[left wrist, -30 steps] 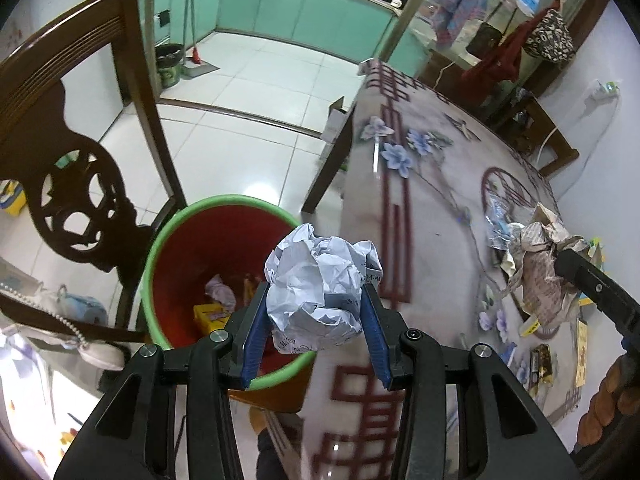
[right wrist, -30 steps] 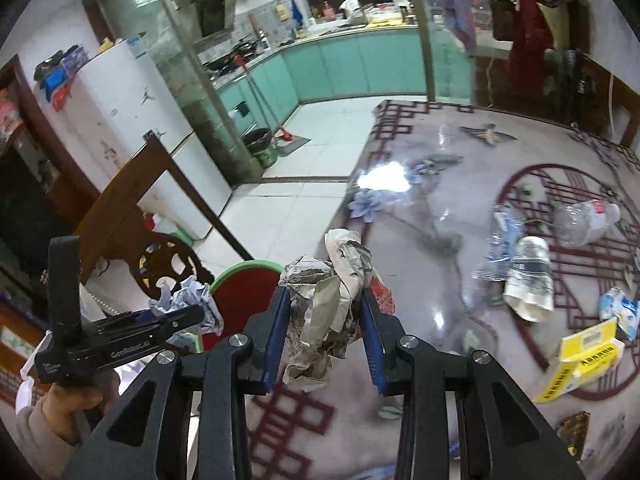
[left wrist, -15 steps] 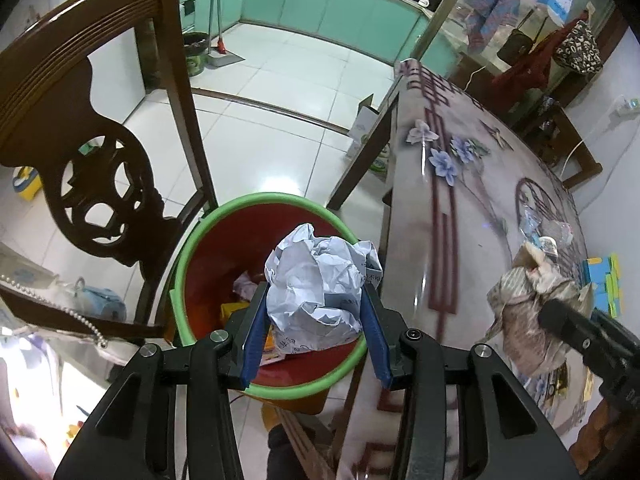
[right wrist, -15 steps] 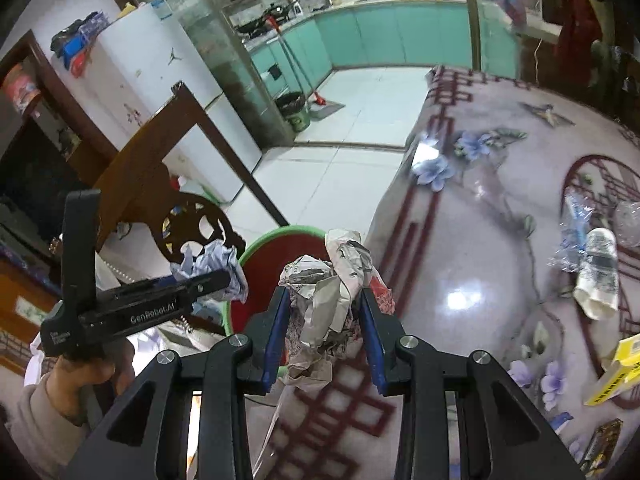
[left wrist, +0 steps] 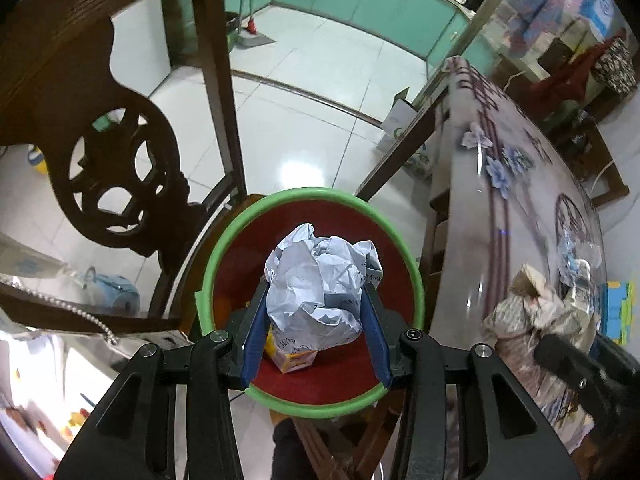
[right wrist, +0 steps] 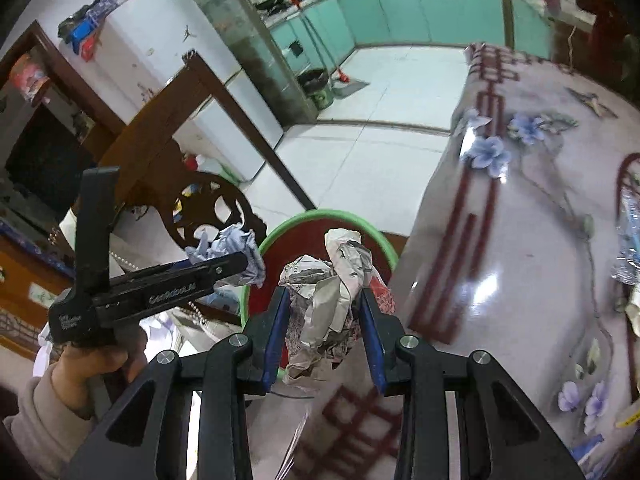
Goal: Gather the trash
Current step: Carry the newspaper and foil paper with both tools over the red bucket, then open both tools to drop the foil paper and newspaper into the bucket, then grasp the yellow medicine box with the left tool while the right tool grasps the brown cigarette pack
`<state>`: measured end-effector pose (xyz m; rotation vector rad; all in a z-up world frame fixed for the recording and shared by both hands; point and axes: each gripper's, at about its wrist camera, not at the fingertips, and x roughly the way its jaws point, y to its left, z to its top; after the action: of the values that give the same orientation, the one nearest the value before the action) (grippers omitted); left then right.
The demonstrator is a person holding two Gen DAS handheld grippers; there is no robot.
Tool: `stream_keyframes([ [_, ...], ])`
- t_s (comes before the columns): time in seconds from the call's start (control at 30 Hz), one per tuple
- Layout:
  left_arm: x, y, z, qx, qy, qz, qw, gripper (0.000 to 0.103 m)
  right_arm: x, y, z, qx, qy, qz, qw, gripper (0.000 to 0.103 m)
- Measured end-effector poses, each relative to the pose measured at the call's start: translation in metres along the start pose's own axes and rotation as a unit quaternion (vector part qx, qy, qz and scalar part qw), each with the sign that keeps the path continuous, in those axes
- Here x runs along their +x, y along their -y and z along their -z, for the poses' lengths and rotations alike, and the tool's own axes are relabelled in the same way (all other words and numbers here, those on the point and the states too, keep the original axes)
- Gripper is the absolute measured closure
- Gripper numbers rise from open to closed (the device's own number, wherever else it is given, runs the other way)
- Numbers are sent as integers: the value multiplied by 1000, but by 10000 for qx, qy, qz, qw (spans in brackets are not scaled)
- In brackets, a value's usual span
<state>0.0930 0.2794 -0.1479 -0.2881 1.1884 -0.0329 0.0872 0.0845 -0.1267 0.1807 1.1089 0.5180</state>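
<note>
In the left wrist view, the left tongs (left wrist: 316, 312) pinch a white paper ball (left wrist: 320, 284) between 2 blue pads (left wrist: 254, 336). The ball hangs right over the mouth of the red bin (left wrist: 312, 304), which has a green rim. Down inside the bin, under the ball, lies a small yellow box (left wrist: 292, 356). A dark wooden chair (left wrist: 116, 152) stands just left of the bin. The surface (left wrist: 500, 216), with its flower cloth, starts just right of the bin. The right tongs (left wrist: 576, 364) come in from the right of the bin, above the surface edge, pinching a newspaper wad (left wrist: 524, 312).

In the right wrist view, the right tongs (right wrist: 324, 328) press both blue pads (right wrist: 276, 332) on the newspaper wad (right wrist: 332, 300). The wad hangs over the near part of the bin (right wrist: 288, 256), close to where the bin meets the surface (right wrist: 520, 208). To the left of the bin, a hand (right wrist: 100, 360) in a light sleeve holds the left tongs (right wrist: 236, 260), with the white paper ball (right wrist: 236, 248) at the bin's left rim. The chair (right wrist: 200, 184) stands behind the bin.
</note>
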Motion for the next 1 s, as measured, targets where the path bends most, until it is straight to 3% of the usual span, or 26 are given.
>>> stream_keyframes([
  [0.2,7,-8,-7,-129,-39,-84,9999,59,9,-11,-6,-194,87,-21,9998,70],
  [0.27,7,-10,-8,-166,-15,-151,9997,51,10,-13,-8,-198,160,-10,9997,62],
  [0.33,3,-11,-8,-211,80,-160,9996,41,12,-13,-11,-183,152,-11,9997,46],
  [0.67,-27,2,-4,-108,378,-31,9992,39,-23,1,1,-135,359,113,9992,46],
  [0.77,-39,20,-1,154,500,25,9986,34,-44,13,14,-100,450,296,9985,46],
  [1.0,-45,82,15,873,505,275,9945,33,-100,67,61,357,591,950,9931,46],
])
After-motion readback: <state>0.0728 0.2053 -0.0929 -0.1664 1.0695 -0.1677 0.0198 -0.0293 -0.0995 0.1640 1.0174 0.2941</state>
